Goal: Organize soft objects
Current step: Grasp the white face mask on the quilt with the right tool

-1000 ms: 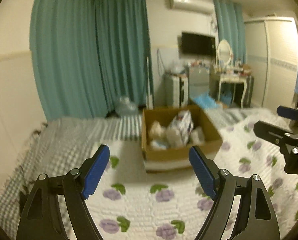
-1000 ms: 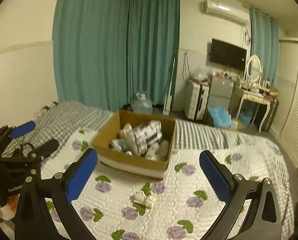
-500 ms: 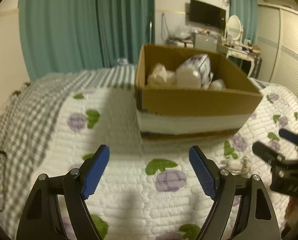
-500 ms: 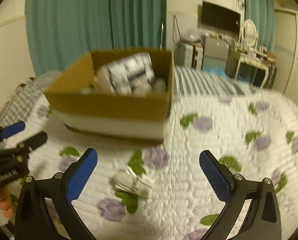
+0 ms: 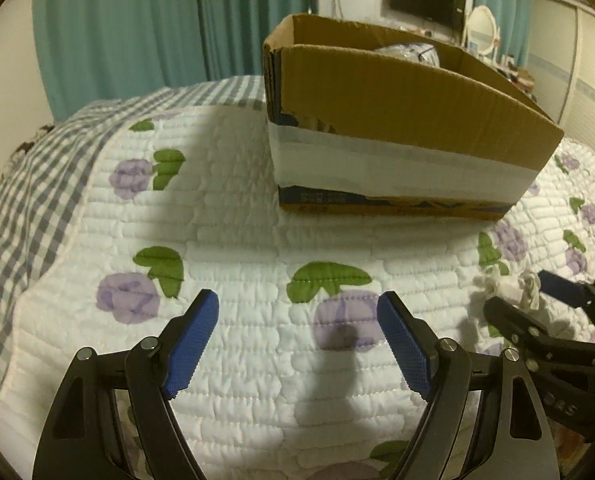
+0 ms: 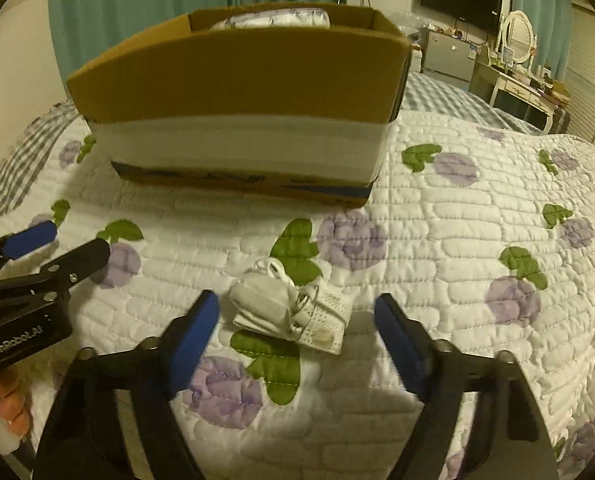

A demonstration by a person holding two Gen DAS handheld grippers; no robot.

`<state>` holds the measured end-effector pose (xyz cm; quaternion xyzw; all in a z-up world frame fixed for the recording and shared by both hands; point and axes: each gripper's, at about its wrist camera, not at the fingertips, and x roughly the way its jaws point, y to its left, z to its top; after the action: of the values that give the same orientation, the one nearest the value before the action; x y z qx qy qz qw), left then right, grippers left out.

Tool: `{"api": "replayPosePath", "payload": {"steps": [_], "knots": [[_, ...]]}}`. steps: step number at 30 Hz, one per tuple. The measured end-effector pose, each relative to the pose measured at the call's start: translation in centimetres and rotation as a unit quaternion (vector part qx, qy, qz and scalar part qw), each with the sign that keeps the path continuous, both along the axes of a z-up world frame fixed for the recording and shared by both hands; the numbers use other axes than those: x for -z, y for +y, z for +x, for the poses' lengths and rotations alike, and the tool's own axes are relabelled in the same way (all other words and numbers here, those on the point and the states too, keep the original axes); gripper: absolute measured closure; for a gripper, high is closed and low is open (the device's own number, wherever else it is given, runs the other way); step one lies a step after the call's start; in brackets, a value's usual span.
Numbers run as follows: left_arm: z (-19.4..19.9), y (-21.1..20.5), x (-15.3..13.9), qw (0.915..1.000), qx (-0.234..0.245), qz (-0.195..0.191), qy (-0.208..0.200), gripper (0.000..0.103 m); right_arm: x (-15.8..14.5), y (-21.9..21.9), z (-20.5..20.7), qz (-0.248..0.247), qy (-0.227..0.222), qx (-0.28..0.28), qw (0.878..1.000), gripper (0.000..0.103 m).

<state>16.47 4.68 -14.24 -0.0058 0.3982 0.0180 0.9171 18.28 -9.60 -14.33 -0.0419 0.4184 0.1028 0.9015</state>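
Jaws spread on both: right gripper w/ white sock bundle between; left gripper over quilt.

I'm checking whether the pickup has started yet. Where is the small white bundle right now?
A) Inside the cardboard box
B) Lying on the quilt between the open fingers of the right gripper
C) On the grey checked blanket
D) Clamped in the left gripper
B: the white bundle lies on the floral quilt in front of the cardboard box, between the spread fingers of the right gripper, untouched.
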Motion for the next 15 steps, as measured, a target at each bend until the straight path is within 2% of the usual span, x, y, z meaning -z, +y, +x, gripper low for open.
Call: {"api": "replayPosePath", "payload": {"steps": [1, 9, 15], "knots": [[-0.1, -0.1, 0.0, 1.0, 0.0, 0.001, 0.001, 0.02, 0.2, 0.3, 0.2, -0.003, 0.006, 0.0, 1.0, 0.044], [-1.2, -0.3, -1.0, 1.0, 0.003, -0.001, -0.003, 0.02, -0.6, 0.4, -1.0, -0.003, -0.01, -0.005, 1.0, 0.045], [-4.2, -0.6, -4.9, 0.9991, 0.01, 0.0, -0.042, 0.02, -3.6, -0.1, -4.3, 0.009, -0.04, -0.009, 0.999, 0.045]]}}
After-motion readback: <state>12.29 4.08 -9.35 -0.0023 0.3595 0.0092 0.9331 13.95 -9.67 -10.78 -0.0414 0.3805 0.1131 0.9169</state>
